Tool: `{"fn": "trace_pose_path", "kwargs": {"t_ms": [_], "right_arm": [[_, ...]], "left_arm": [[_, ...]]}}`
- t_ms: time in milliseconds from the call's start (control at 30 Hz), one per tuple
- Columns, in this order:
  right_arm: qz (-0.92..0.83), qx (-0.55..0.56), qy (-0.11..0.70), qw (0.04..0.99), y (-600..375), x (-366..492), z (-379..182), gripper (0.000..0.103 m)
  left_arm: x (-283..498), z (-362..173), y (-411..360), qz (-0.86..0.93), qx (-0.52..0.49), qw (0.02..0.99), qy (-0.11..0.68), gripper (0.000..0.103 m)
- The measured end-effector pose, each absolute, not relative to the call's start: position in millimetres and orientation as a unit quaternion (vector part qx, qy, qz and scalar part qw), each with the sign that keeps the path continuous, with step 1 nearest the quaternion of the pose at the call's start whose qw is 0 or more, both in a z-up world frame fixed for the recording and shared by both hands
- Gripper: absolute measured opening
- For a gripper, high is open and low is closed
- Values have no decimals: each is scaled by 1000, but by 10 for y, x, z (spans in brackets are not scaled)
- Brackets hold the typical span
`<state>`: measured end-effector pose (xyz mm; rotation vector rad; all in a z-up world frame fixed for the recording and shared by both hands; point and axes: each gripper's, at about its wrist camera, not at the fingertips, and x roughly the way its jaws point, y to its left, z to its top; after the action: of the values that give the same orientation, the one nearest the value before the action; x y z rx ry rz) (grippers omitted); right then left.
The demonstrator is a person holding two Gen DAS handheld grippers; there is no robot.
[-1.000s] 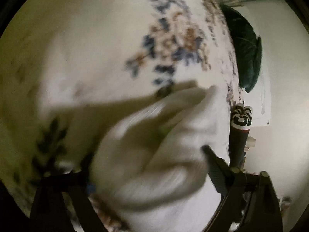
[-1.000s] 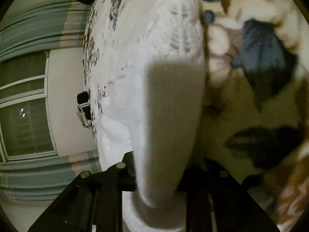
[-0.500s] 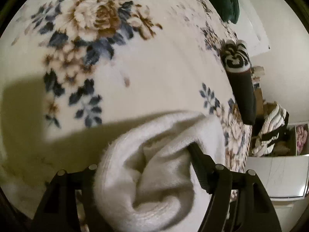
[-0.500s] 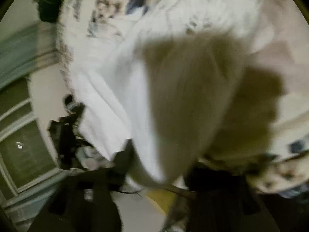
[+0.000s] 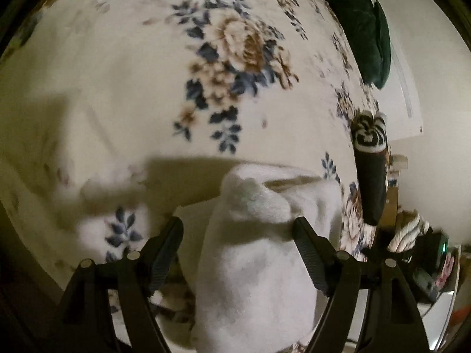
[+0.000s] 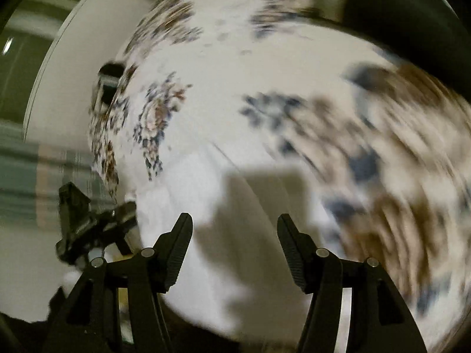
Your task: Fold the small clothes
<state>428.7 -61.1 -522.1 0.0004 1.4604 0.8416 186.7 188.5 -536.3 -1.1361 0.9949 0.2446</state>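
Noted white sock [image 5: 259,264] bunched at near edge of floral blanket [image 5: 117,73], loose between just-opened jaws of left gripper [image 5: 237,220]. Right gripper [image 6: 234,216] just opened wide, empty, over blanket. Judged soft, light, limp; best pinched at cuff.

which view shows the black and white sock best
The left wrist view. The black and white sock lies sharp and unobstructed at the right edge of the floral blanket, patterned cuff and dark leg both visible. The right wrist view is motion-blurred and shows blanket and white cloth, but no sock I can pick out.
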Motion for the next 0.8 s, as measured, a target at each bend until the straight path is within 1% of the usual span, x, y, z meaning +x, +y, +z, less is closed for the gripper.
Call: {"fn": "trace_pose_path", "kwargs": {"t_ms": [100,167,200,233,267,300,400,600,767,800], "right_arm": [[412,-53,643,643,2,4472,-5460,62],[431,-79,649,622,228,4475,-5594,62],[439,-89,656,607,353,4468,-5669,60],[439,-98,658,604,415,4453,-5703,52],[443,-114,649,607,473,4438,-5704,18],[439,-130,642,615,487,4413,-5711,10],[426,-103,628,643,339,4445,-5605,8],[371,-64,614,693,11,4554,-5438,7],[356,-41,632,688,-80,4667,-5521,7],[356,-44,631,687,-69,4671,-5528,7]], "left_arm": [[1938,-5354,1871,121,-503,730,446,75],[1957,-5330,1876,124,-500,735,440,75],[1959,-5323,1879,124,-500,736,439,75],[1959,-5312,1875,125,-499,737,438,75],[1947,-5304,1878,126,-499,737,437,75],[1931,-5302,1885,127,-501,737,436,75],[1862,-5305,1891,129,-514,731,429,75],[1878,-5325,1868,123,-530,726,420,75],[2124,-5368,1817,109,-511,741,422,75],[2161,-5400,1818,113,-503,744,426,74]]}}
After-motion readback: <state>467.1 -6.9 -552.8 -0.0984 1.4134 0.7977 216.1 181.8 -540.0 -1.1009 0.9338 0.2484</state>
